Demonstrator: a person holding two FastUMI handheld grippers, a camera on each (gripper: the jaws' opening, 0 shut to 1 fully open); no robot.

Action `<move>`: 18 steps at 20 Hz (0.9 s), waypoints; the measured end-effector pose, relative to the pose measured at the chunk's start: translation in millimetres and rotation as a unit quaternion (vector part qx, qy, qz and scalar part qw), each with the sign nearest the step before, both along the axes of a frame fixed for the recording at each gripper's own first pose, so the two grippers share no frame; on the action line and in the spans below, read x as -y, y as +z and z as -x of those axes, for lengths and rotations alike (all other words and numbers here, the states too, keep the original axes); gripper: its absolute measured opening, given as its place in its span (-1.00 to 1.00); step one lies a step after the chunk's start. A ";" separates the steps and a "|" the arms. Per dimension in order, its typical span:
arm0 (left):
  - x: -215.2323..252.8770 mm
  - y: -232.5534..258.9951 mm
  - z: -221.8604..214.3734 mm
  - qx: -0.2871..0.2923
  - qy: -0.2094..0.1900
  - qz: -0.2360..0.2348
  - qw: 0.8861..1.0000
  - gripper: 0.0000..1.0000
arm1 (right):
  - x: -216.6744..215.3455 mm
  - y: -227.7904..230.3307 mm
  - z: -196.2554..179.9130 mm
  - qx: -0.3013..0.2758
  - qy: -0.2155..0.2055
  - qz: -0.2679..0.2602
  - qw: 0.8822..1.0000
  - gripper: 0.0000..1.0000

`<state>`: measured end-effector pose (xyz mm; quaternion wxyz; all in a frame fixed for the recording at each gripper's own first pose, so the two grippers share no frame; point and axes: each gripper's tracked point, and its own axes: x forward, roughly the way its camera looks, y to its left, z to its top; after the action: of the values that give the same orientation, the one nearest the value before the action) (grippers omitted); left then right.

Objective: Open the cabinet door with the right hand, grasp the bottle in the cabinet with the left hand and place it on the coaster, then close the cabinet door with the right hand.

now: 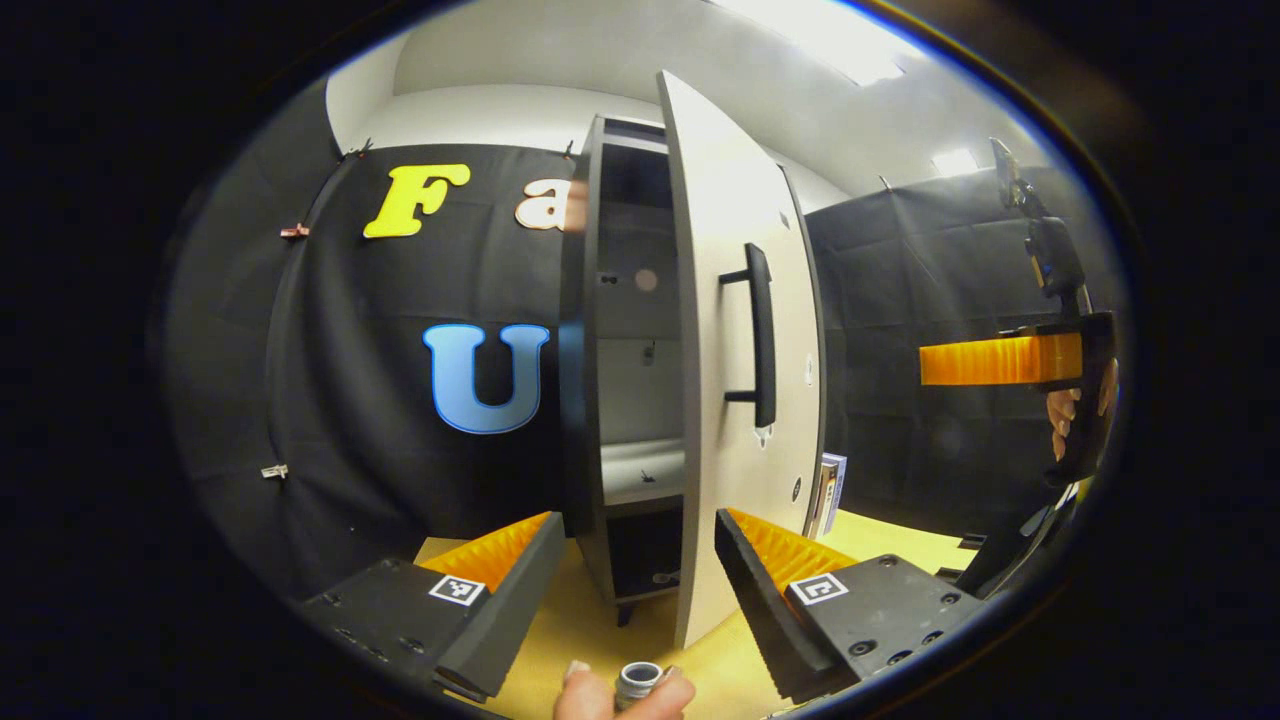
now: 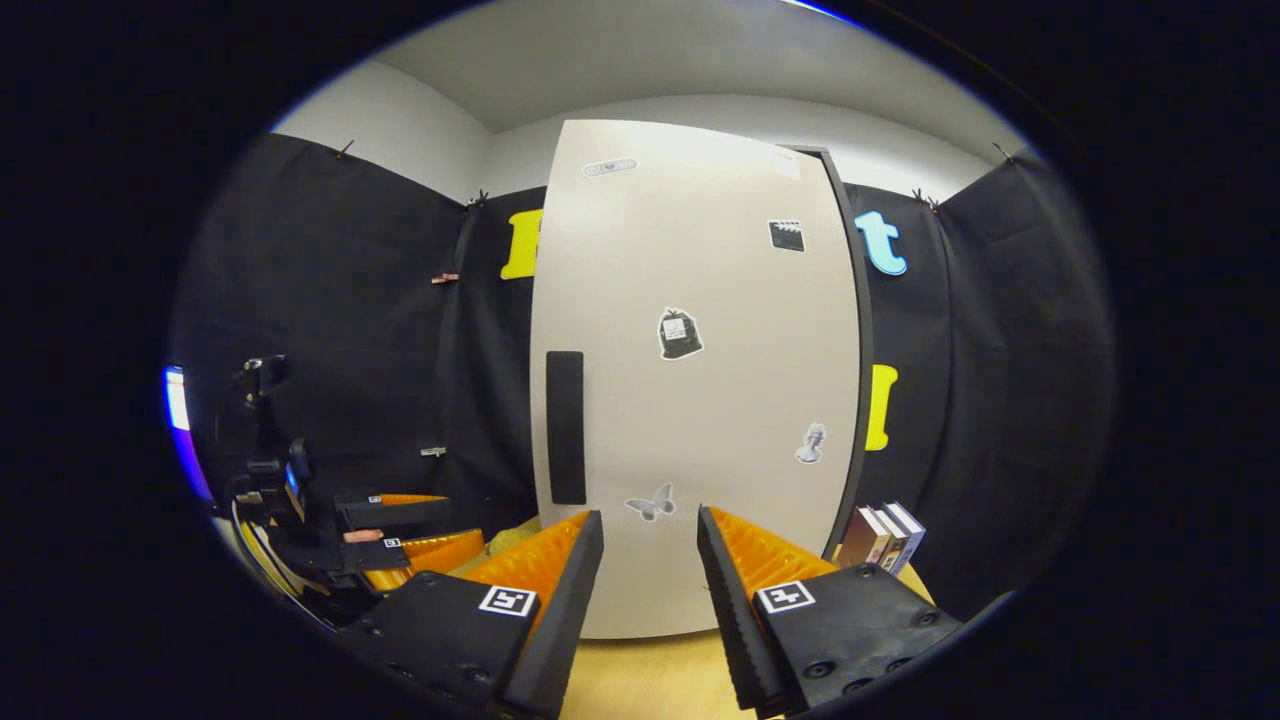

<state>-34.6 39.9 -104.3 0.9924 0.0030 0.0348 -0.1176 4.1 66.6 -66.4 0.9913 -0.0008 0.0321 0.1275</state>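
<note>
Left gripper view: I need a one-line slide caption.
Open left gripper faces the half-open cabinet door; bottle below.

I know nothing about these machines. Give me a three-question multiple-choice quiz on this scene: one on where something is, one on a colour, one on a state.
1. Where do the books stand?
A. On top of the cabinet
B. On the table, beside the cabinet
C. Inside the cabinet

2. What colour is the door handle?
A. Black
B. Red
C. Silver

3. How is the cabinet door now?
A. Fully shut
B. Partly open
C. Taken off

Answers:
1 B: in the right gripper view they stand upright on the yellow table top at the cabinet's side.
2 A: the bar is black against the pale door.
3 B: the left gripper view looks past the door's edge into the cabinet.
</note>
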 end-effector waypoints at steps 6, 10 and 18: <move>34.7 23.0 2.7 0.010 -0.006 0.008 1.000 0.86 | 23.9 -6.0 -5.7 -0.005 -0.012 -0.001 1.000 0.53; 40.1 48.7 1.2 0.033 0.019 0.000 0.999 0.84 | 33.9 -7.0 -10.4 -0.004 -0.010 -0.005 1.000 0.68; 63.7 79.4 -0.2 0.078 0.048 -0.041 0.995 0.86 | 56.8 -8.6 -18.4 0.008 -0.026 -0.001 1.000 0.97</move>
<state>-34.4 -23.8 -25.0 0.9957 0.0511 -0.0383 -0.0674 22.6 9.8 -75.0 0.9945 -0.0003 0.0240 0.1016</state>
